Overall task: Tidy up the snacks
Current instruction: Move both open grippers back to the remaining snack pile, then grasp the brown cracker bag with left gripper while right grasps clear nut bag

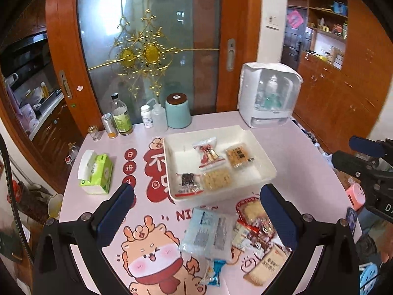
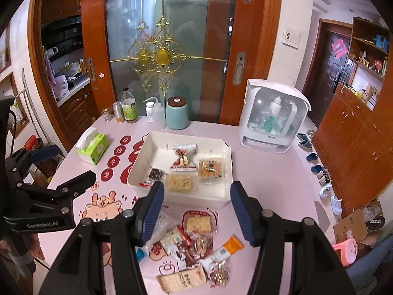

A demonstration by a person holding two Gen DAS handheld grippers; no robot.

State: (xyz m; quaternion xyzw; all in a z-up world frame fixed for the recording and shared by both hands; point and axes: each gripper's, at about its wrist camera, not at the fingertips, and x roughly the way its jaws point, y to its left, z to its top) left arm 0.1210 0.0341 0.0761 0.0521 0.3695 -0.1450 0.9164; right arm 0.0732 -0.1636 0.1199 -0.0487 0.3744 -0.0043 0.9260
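A white tray (image 1: 181,147) sits mid-table and holds a red-and-white packet (image 1: 208,153), an orange cracker packet (image 1: 237,156), a yellow biscuit pack (image 1: 216,179) and a dark packet (image 1: 188,182). In front of the tray lies a loose pile of snacks, among them a pale blue packet (image 1: 206,231). My left gripper (image 1: 196,189) hovers open above that pile, its blue pads apart and nothing between them. In the right wrist view the tray (image 2: 157,147) and the snack pile (image 2: 194,241) lie below my right gripper (image 2: 196,185), which is open and empty. An orange-and-white bar (image 2: 226,248) lies at the pile's right.
A green tissue box (image 1: 97,174) lies at the table's left. Bottles (image 1: 120,118) and a teal canister (image 1: 178,111) line the back edge by the glass door. A white appliance (image 1: 269,95) stands back right. Shoes (image 2: 324,177) and a pink stool (image 2: 343,250) are on the floor to the right.
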